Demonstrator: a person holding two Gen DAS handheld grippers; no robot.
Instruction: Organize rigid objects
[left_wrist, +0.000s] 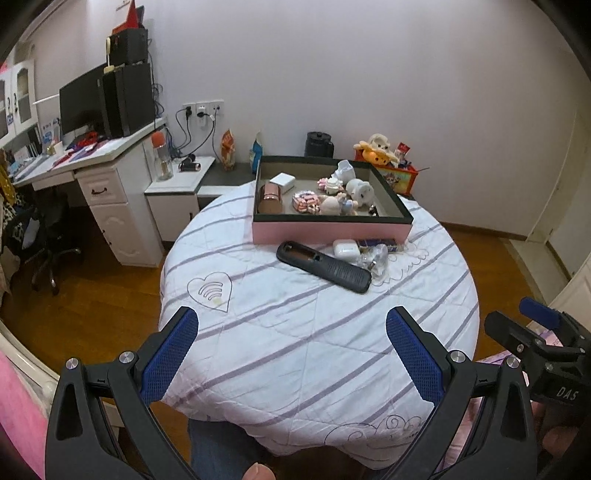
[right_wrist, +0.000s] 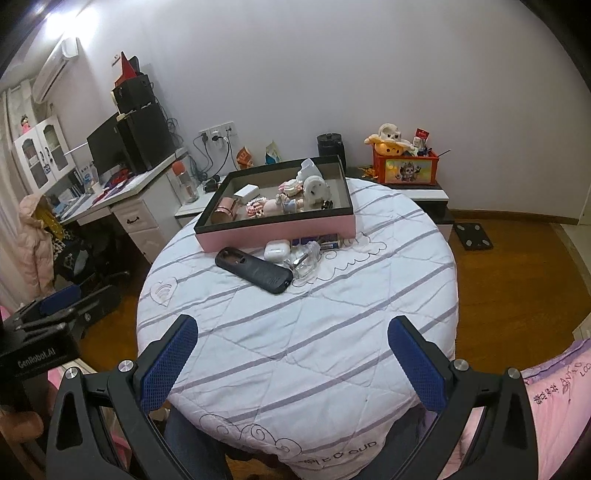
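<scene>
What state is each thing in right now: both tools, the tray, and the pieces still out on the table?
Left tool: open, empty, above the table's near edge.
Right tool: open, empty.
Pink tray: lidless, part filled with figurines and small boxes.
Black remote: flat on the cloth, outside the tray.
White earbud case: shut, outside the tray.
Clear plastic item: outside the tray, beside the remote.
</scene>
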